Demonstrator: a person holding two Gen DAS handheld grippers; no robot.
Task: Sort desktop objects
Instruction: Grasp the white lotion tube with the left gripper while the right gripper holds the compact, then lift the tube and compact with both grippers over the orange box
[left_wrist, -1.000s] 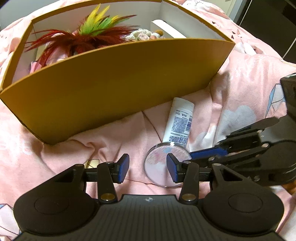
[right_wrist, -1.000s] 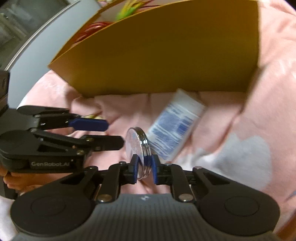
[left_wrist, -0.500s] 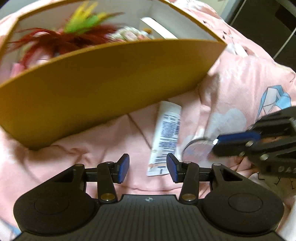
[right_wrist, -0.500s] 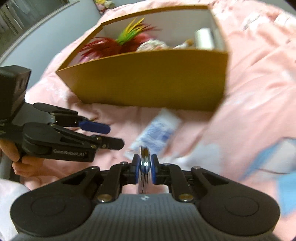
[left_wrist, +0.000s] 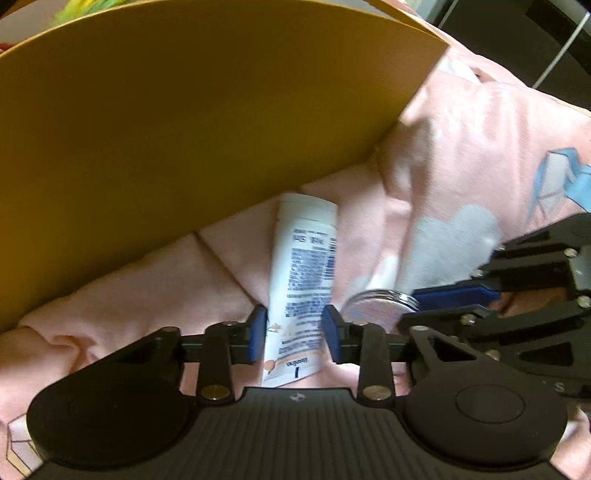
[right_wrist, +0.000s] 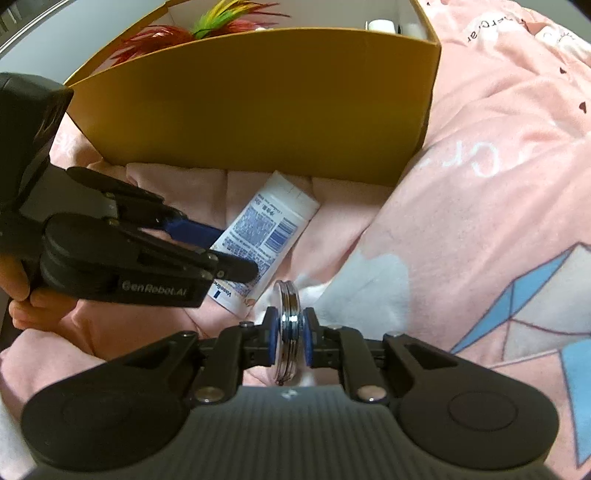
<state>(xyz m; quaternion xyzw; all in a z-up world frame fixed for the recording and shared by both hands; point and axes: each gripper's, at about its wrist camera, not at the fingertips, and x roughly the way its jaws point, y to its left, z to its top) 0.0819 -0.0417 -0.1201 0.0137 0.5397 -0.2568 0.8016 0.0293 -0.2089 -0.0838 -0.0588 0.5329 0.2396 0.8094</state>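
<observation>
A white cream tube (left_wrist: 303, 280) with blue print lies on the pink bedding in front of a yellow cardboard box (left_wrist: 184, 122). My left gripper (left_wrist: 293, 334) has its blue pads on both sides of the tube's lower end; the jaws look closed to the tube's width. In the right wrist view the tube (right_wrist: 264, 240) lies under the left gripper's fingers (right_wrist: 199, 230). My right gripper (right_wrist: 289, 334) is shut on a round silver compact mirror (right_wrist: 288, 325), held on edge above the bedding. The mirror (left_wrist: 376, 308) also shows just right of the left gripper.
The yellow box (right_wrist: 258, 107) holds red, green and yellow feathers (right_wrist: 207, 22) and small white items (right_wrist: 380, 25). Pink printed bedding (right_wrist: 480, 184) covers everything around. A dark area lies beyond the bed at the top right of the left wrist view.
My left gripper moved forward to the tube and its jaws narrowed around it. My right gripper, still holding the mirror, lifted and drew back to the right.
</observation>
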